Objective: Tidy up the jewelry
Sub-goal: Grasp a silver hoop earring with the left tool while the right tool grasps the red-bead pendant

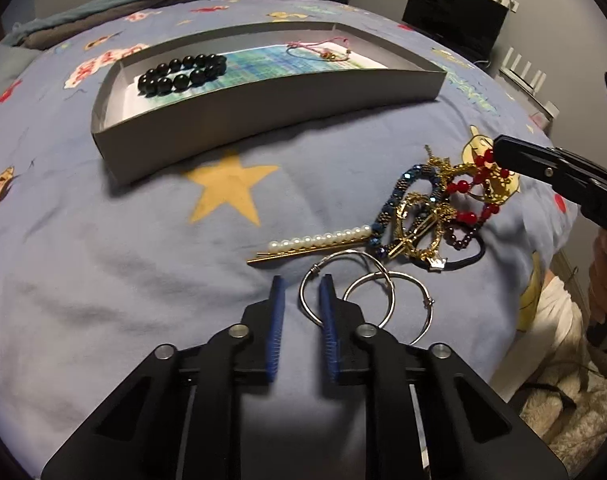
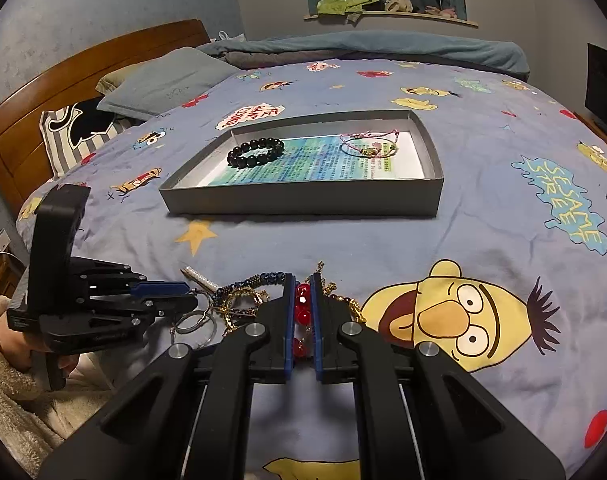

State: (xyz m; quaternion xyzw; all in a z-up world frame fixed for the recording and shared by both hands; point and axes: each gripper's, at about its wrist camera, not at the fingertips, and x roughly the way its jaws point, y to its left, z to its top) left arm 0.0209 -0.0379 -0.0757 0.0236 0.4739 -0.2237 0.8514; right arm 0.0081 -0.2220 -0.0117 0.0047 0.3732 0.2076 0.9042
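Blue-padded fingers of the left gripper (image 1: 302, 280) stand nearly together over the bedspread (image 1: 103, 280), one pad inside the nearer silver hoop earring (image 1: 345, 288); whether the pads pinch the wire or just straddle it I cannot tell. A second hoop (image 1: 389, 304) overlaps the first, just right of it. Beyond them a pearl hairpin (image 1: 315, 242) lies slanted, its far end touching a tangle of blue beaded bracelet (image 1: 407, 200), gold chain (image 1: 423, 216) and red bead bracelet (image 2: 302, 308).

The right gripper (image 2: 302, 280) is clamped on that red bead bracelet, beads stacked between its pads, at the pile's right edge beside a printed yellow cartoon face (image 2: 463, 320).

Farther off sits a shallow grey box (image 2: 303, 204), its near wall facing the pile across a bare strip of cloth with a yellow star (image 2: 197, 234). Inside, a black bead bracelet (image 2: 256, 153) lies at the left and a pink cord bracelet (image 2: 369, 144) at the right, well apart, with open floor between them.
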